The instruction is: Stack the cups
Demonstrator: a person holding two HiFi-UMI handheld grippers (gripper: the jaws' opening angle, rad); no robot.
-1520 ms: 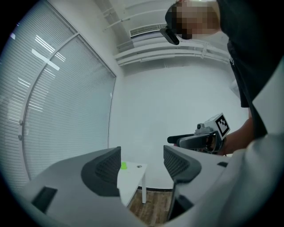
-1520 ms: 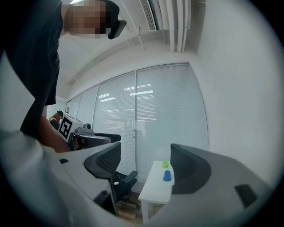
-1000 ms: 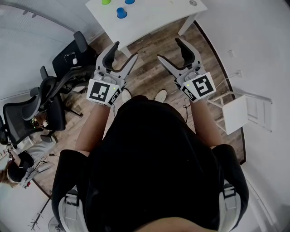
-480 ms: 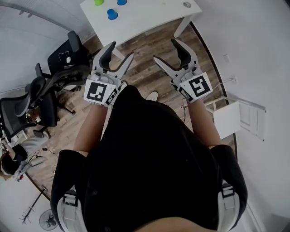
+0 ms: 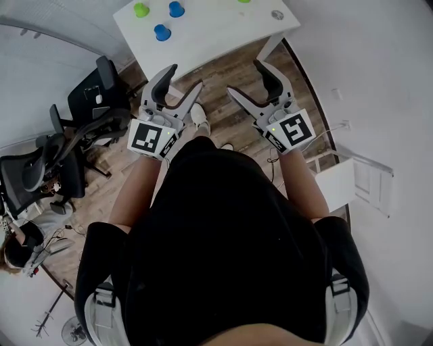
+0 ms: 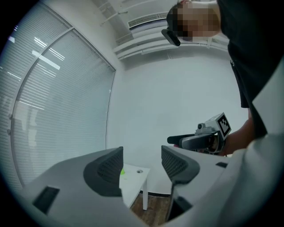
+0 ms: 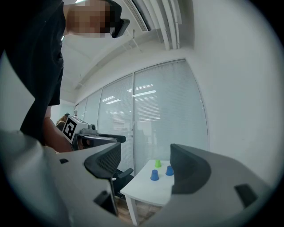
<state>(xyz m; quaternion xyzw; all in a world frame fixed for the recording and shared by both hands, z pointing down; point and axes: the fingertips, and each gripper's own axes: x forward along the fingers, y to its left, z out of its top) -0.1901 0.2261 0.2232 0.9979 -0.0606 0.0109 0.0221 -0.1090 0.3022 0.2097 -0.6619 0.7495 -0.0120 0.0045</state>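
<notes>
A wood-plank floor (image 5: pixel 223 64) runs up to a white rectangular table (image 5: pixel 216 30) at the top of my head view. The cups sit on that table, narrow ends up and each on its own, none stacked yet. A lime-green plastic cup (image 5: pixel 141 9) is at the far left corner, with a blue plastic cup (image 5: pixel 176 9) just to its right. A second blue plastic cup (image 5: pixel 162 32) stands nearer to me.

All three are well apart from my tools. My left gripper (image 5: pixel 184 78) is level over the floor, short of the table's near edge. Its jaws are apart with nothing between them, and they have just been closing a little. My right gripper (image 5: pixel 243 78) is beside it, also released and empty. In the right gripper view, the three cups show far off through the gap between its jaws.

Black office chairs (image 5: pixel 81 128) crowd the floor to my left.
</notes>
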